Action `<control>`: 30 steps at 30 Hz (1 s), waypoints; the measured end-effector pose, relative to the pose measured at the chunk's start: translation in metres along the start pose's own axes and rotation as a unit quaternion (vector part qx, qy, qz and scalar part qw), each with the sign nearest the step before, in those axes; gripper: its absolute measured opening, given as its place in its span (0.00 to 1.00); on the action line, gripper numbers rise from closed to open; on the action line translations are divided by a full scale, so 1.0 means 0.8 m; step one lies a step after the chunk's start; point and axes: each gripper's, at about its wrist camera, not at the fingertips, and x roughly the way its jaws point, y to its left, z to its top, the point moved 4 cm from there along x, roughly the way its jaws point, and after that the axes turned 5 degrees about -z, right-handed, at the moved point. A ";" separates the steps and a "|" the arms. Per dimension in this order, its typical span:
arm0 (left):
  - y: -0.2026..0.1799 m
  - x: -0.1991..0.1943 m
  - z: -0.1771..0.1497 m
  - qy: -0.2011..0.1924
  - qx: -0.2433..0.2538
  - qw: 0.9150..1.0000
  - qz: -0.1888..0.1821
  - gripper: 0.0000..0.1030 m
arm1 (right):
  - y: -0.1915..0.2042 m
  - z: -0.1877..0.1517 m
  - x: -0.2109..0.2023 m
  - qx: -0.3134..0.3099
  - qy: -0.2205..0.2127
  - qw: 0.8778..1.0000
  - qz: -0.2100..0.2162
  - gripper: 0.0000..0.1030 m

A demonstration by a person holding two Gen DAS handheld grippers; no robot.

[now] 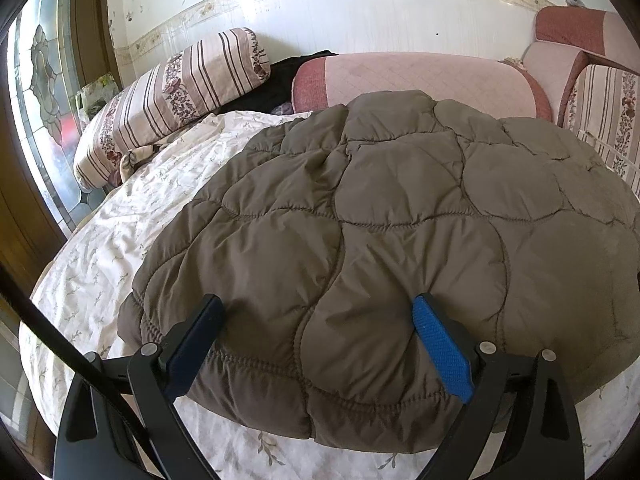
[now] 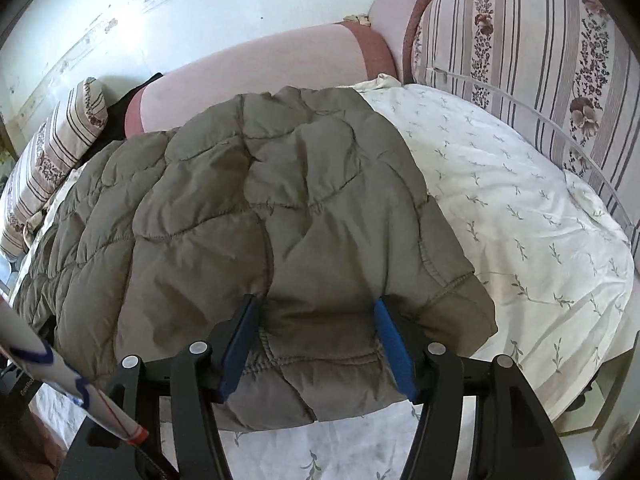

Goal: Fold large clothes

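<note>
My bed [image 1: 92,264] is the biggest thing here, with a white sheet [image 2: 520,208] full of little leaf prints. On top of it lies the coat [image 1: 360,208], brown and puffy, with wavy stitch lines. It is spread flat and takes up most of the bed.

My left view shows bare sheet on the coat's left side, a striped pillow [image 1: 172,96] by a glass door [image 1: 44,92], and something black [image 1: 280,80] tucked behind the pillow. My right view shows bare sheet on the coat's right side and a striped cushion [image 2: 528,64] at the bed's edge. Both views show a pink bolster [image 1: 420,76] along the wall past the coat.

The coat's long way runs from me toward the bolster, and its gathered hem is the end nearest me.

My left gripper [image 1: 320,344] has its jaws wide apart, with the hem bulging up between them. My right gripper [image 2: 316,344] has its jaws closer, both pressing the hem's sides, with a fold of coat bunched between them.
</note>
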 end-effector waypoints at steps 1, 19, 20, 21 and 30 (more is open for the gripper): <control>0.002 -0.002 0.001 0.000 -0.001 1.000 -0.003 0.93 | 0.000 0.001 -0.007 0.004 -0.009 1.000 0.006 0.63; 0.070 -0.067 -0.057 0.044 -0.077 0.996 -0.020 0.92 | 0.059 -0.069 -0.105 -0.108 -0.076 0.990 0.053 0.63; 0.073 -0.068 -0.052 0.035 -0.080 0.996 -0.015 0.92 | 0.057 -0.066 -0.107 -0.105 -0.079 0.990 0.047 0.63; 0.075 -0.068 -0.050 0.030 -0.082 0.996 -0.009 0.92 | 0.055 -0.061 -0.107 -0.102 -0.083 0.990 0.044 0.63; 0.093 0.006 -0.054 0.112 -0.157 0.981 -0.037 0.95 | 0.027 -0.035 -0.035 -0.081 -0.033 0.996 -0.006 0.67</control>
